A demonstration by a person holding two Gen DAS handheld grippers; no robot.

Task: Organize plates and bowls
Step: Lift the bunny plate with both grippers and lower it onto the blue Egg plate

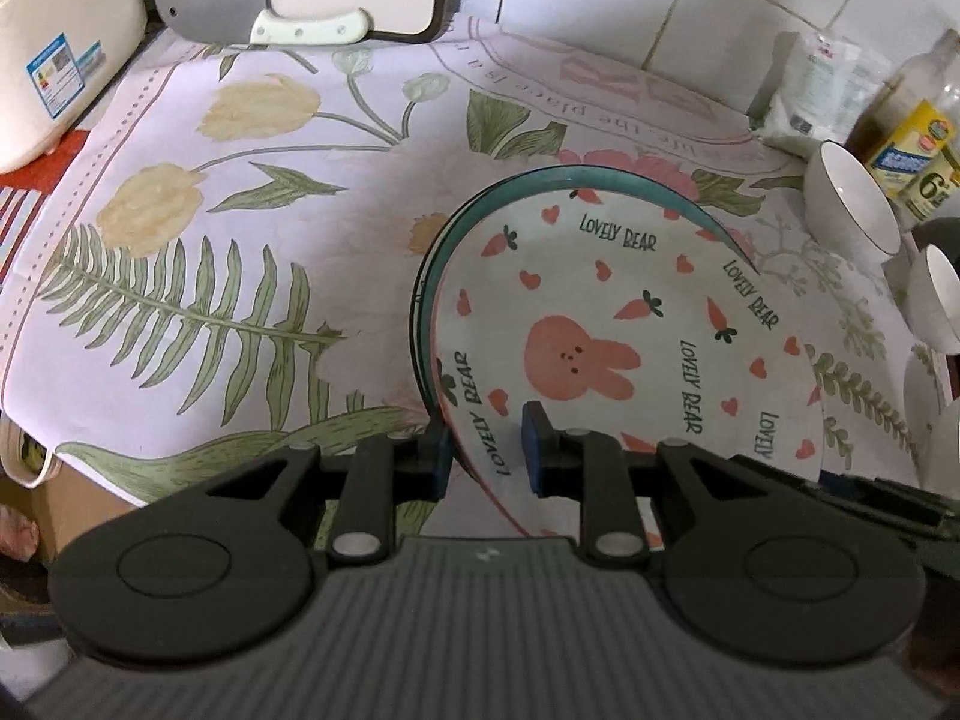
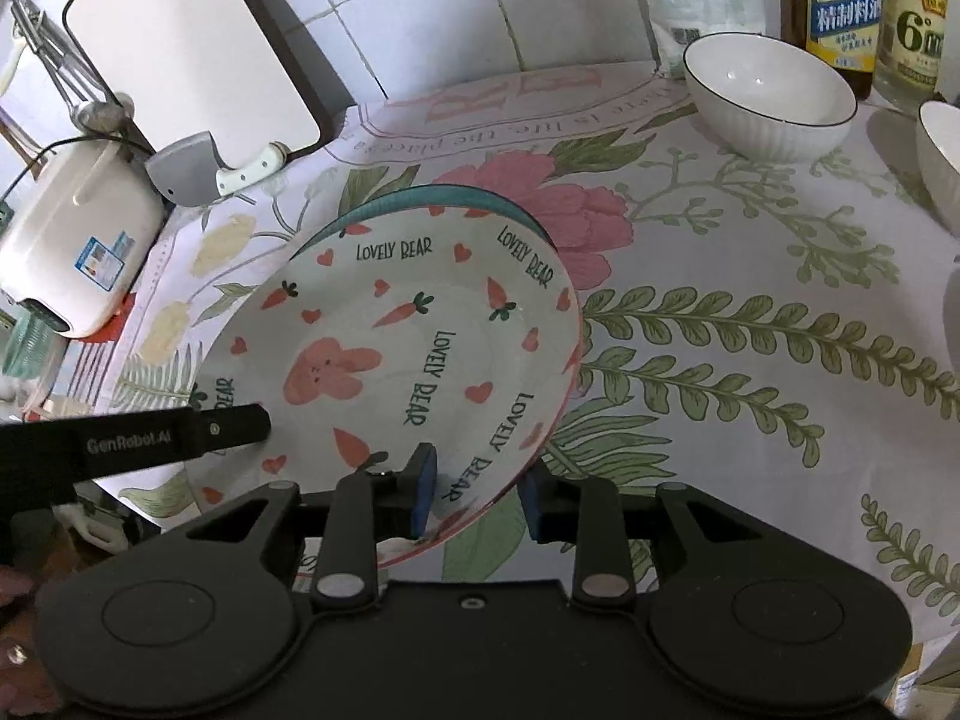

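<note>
A white plate with a pink rabbit, carrots and "LOVELY BEAR" lettering [image 1: 630, 324] [image 2: 396, 348] is held between both grippers above the flowered tablecloth. A teal-rimmed plate [image 1: 612, 180] [image 2: 456, 195] lies under it, mostly hidden. My left gripper [image 1: 486, 450] has its blue pads on either side of the plate's near-left rim. My right gripper [image 2: 477, 495] clamps the plate's near-right rim. The left gripper's finger [image 2: 168, 435] shows at the plate's left edge in the right wrist view. White bowls [image 2: 768, 96] [image 1: 852, 207] stand at the right.
A cleaver [image 1: 222, 0] [image 2: 204, 171] leans on a white cutting board [image 2: 186, 54] at the back. A white rice cooker [image 2: 78, 240] [image 1: 54, 42] stands back left. Bottles [image 2: 846, 0] and a bag [image 1: 822, 90] stand against the tiled wall. A second bowl [image 2: 942, 162] sits far right.
</note>
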